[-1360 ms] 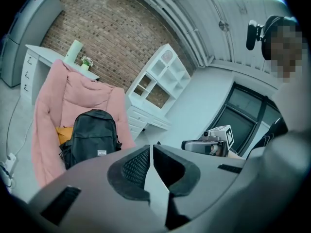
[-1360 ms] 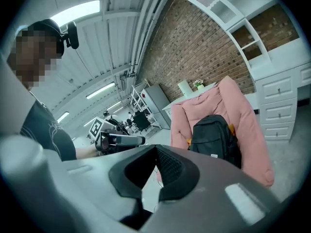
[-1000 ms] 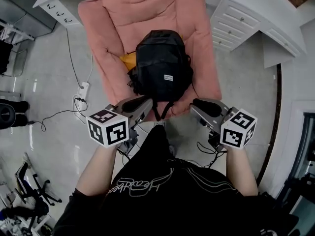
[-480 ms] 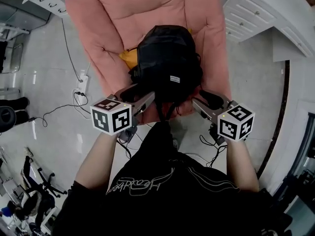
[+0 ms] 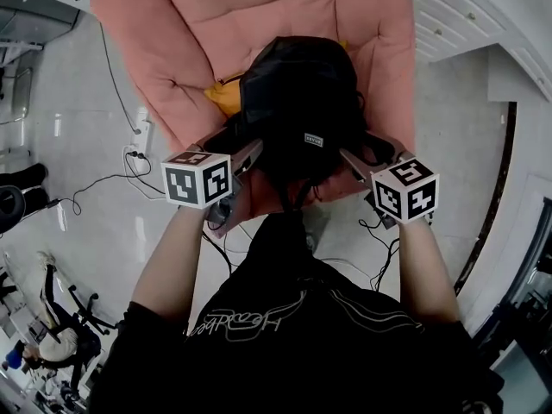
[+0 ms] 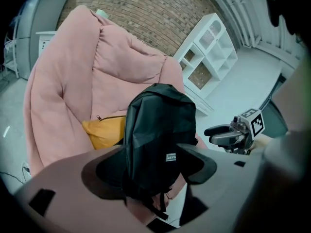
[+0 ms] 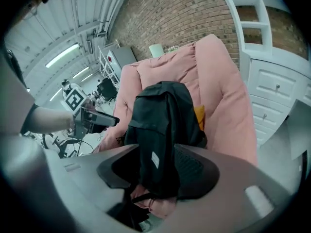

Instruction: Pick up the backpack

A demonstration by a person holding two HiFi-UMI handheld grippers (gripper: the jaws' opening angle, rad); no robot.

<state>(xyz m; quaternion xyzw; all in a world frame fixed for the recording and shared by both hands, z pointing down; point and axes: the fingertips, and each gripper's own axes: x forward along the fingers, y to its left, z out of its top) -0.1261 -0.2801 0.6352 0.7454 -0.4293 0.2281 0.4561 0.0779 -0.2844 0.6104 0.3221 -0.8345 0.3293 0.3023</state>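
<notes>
A black backpack (image 5: 297, 110) stands upright on the seat of a pink armchair (image 5: 216, 24), with a yellow cushion (image 5: 226, 96) tucked at its left. My left gripper (image 5: 246, 152) is at the backpack's lower left side and my right gripper (image 5: 360, 155) at its lower right. Both jaws are opening. In the left gripper view the backpack (image 6: 158, 125) fills the gap of the left gripper (image 6: 155, 166), no pad pressing on it. The right gripper view shows the backpack (image 7: 163, 120) likewise framed by the right gripper (image 7: 158, 171). Its straps hang over the seat's front edge.
White drawer cabinets (image 5: 466, 15) stand right of the armchair and a white shelf unit (image 6: 209, 52) behind it. A power strip with cables (image 5: 134, 149) lies on the floor at the left, more cables (image 5: 379, 231) at the right. A brick wall (image 7: 184, 13) is behind.
Both grippers have come down and forward from in front of the chair to either side of the backpack's lower part. Their jaws have spread apart.
</notes>
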